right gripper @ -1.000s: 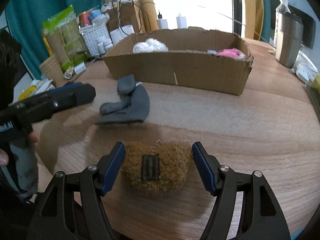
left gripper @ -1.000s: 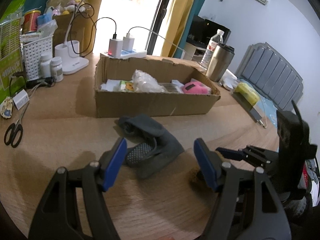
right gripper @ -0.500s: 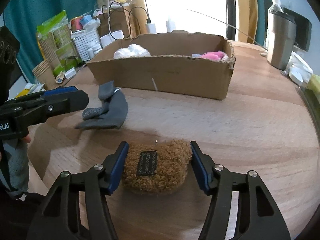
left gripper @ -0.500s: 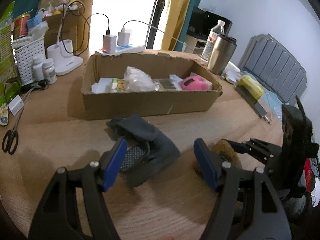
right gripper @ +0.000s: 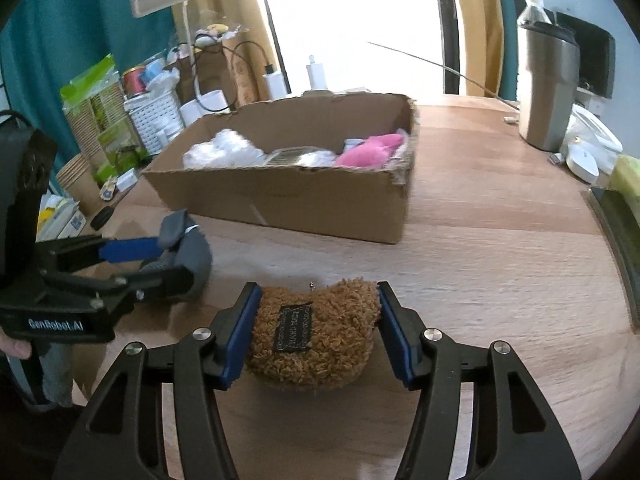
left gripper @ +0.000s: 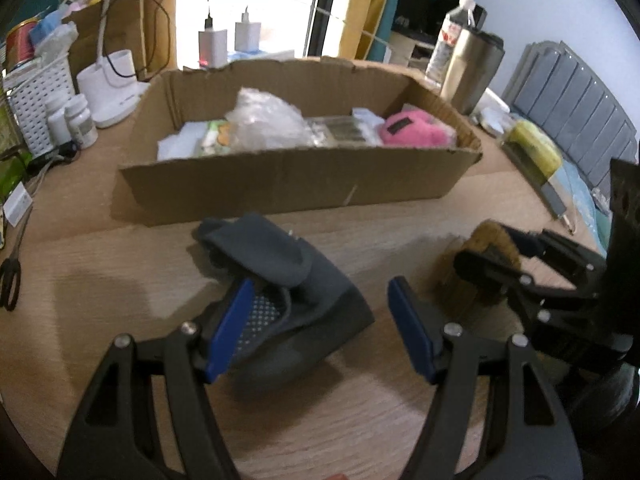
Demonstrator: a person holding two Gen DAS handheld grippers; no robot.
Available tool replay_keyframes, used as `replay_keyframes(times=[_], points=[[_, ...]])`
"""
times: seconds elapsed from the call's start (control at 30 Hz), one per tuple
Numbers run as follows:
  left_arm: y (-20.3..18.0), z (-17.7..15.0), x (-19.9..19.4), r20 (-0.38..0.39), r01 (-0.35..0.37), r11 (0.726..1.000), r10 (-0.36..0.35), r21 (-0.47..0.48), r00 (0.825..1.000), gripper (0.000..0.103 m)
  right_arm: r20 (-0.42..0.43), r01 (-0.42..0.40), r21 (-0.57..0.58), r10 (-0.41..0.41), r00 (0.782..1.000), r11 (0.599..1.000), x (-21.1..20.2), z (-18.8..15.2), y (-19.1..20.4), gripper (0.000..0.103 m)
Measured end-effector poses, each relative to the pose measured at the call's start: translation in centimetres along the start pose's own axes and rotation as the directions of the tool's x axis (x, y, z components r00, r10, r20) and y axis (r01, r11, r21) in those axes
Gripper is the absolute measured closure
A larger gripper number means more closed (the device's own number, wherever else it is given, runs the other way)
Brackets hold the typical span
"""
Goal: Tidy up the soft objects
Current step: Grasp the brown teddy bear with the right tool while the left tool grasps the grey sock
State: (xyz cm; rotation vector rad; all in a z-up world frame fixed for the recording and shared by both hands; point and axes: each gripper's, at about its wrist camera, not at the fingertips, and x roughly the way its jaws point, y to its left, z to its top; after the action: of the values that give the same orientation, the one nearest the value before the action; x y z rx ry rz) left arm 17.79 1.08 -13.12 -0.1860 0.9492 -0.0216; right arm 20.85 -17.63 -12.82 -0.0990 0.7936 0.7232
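A brown fuzzy pouch (right gripper: 316,336) with a dark label sits between the blue pads of my right gripper (right gripper: 318,334), which is shut on it just above the wooden table (right gripper: 500,280); it also shows in the left wrist view (left gripper: 486,268). A pair of grey socks (left gripper: 288,280) lies in front of the cardboard box (left gripper: 288,192). My left gripper (left gripper: 320,332) is open around the socks' near end. The box holds a pink plush (left gripper: 416,132), a clear plastic bag (left gripper: 264,120) and flat packets.
A steel tumbler (right gripper: 548,88) and water bottle stand at the back right. A white basket (left gripper: 28,104), pill bottles, a lamp base, chargers and scissors (left gripper: 10,276) crowd the left. A yellow sponge (left gripper: 536,152) lies right of the box.
My right gripper closed on the brown pouch and lifted it slightly toward the box. My left gripper moved forward, its open fingers now around the grey socks.
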Motion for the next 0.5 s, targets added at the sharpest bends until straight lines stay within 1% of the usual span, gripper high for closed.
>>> replay_keyframes(times=[0.13, 0.2, 0.33, 0.5], points=[[-0.4, 0.0, 1.1, -0.033, -0.021, 1.0, 0.022, 0.013, 0.999, 0.032, -0.003, 0.011, 0.022, -0.011, 1.0, 1.0, 0.2, 0.1, -1.1, 0.041], [-0.6, 0.0, 1.3, -0.031, -0.035, 0.999, 0.035, 0.026, 0.999, 0.032, -0.035, -0.002, 0.026, 0.003, 0.999, 1.0, 0.6, 0.2, -1.5, 0.038], [-0.7, 0.0, 1.4, -0.029, -0.047, 0.998, 0.048, 0.035, 0.998, 0.032, -0.048, 0.008, 0.023, -0.007, 0.999, 1.0, 0.9, 0.1, -1.4, 0.034], [-0.6, -0.3, 1.4, -0.017, -0.064, 0.997, 0.065, 0.041, 0.998, 0.032, -0.074, 0.018, -0.008, -0.019, 0.997, 1.0, 1.4, -0.1, -0.8, 0.033]])
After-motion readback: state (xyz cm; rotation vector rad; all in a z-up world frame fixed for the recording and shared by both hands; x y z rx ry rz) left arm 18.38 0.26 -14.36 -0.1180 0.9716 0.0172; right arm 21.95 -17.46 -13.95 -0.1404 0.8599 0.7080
